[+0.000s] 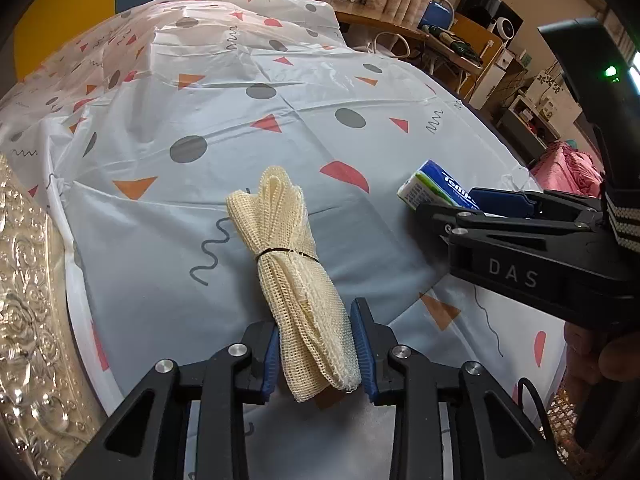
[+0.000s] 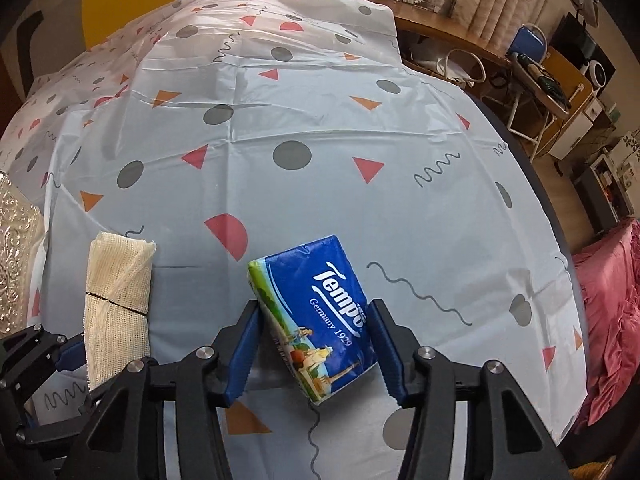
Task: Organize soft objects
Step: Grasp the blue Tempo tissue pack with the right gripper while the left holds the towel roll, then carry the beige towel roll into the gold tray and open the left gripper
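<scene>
A cream mesh cloth roll (image 1: 294, 268), tied in the middle with a thin dark band, is held between the blue pads of my left gripper (image 1: 318, 350), which is shut on its near end. The roll also shows in the right wrist view (image 2: 118, 300) at lower left. My right gripper (image 2: 316, 350) is shut on a blue Tempo tissue pack (image 2: 316, 312), tilted, just above the patterned tablecloth (image 2: 320, 128). In the left wrist view the right gripper (image 1: 460, 206) comes in from the right with the pack (image 1: 438, 188) at its tip.
A silver embossed box (image 1: 28, 320) stands at the left edge of the table. A pink cloth-covered seat (image 2: 612, 312) lies beyond the table's right edge. Desks, a chair and shelves stand at the back right.
</scene>
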A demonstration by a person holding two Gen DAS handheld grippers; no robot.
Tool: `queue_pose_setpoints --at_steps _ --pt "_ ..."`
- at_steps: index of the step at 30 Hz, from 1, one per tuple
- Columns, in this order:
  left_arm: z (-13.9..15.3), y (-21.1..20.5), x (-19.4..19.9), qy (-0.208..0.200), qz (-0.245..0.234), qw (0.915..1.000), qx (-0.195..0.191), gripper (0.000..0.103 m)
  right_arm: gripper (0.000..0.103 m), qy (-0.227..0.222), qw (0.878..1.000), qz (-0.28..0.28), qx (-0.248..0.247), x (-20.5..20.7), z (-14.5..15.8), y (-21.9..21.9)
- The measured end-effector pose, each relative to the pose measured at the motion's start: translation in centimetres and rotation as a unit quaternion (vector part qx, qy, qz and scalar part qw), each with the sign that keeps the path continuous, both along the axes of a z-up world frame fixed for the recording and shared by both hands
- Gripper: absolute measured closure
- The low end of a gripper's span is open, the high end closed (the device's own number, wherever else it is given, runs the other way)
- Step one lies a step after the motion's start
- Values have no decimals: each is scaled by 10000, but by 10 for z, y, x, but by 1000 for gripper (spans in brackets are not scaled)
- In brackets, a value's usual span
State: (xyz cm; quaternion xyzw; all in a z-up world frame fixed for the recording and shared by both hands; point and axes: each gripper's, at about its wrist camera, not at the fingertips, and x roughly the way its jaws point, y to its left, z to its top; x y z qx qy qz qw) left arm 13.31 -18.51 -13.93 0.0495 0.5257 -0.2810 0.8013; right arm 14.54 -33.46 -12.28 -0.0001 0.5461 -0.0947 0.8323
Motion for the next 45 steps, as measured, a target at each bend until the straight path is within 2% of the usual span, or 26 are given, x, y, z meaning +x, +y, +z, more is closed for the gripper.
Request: queue_pose_setpoints --at_steps 6,12,18,25,30,35,41,45 --pt "2 4 -3 67 78 9999 51 76 49 -199 9995 88 -213 3 -2 4" --pt "13 -6 -4 58 -101 9998 182 88 53 -249 9988 152 -391 3 -2 6" --pt "44 -8 10 -127 -30 9999 65 88 54 -250 9984 209 -456 3 -2 7" --pt "91 18 46 -281 411 9984 -263 88 54 -249 9983 234 -464 2 -3 7" --pt "125 54 73 -550 813 9949 -222 88 54 -243 9977 287 -560 3 -4 10" --pt "157 113 97 -793 1376 9871 -187 88 54 -235 9969 338 -663 2 -5 13" --pt "179 207 111 -1035 2166 9707 -124 88 54 -223 9961 397 -755 2 -6 15" --pt "180 275 105 -1100 2685 9570 -33 88 54 -215 9956 421 -813 1 -7 17"
